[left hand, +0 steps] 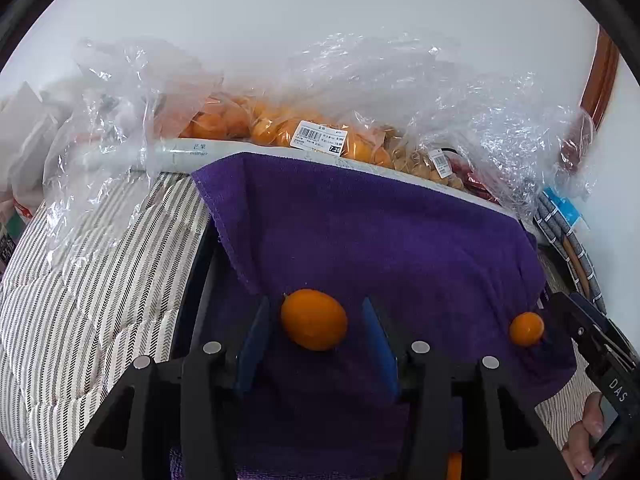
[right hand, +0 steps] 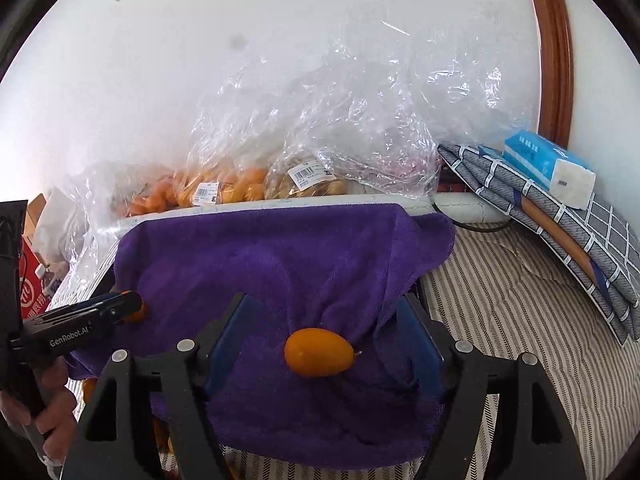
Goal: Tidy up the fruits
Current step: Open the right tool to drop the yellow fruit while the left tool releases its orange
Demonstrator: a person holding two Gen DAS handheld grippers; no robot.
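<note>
My left tongs (left hand: 316, 338) stand released around one kumquat (left hand: 314, 319) on the purple towel (left hand: 360, 232). My right tongs (right hand: 320, 344) gape wide around the other kumquat (right hand: 319, 352). Both look small, smooth, thin-skinned, likely to roll; I'd pinch each gently across its middle.
</note>
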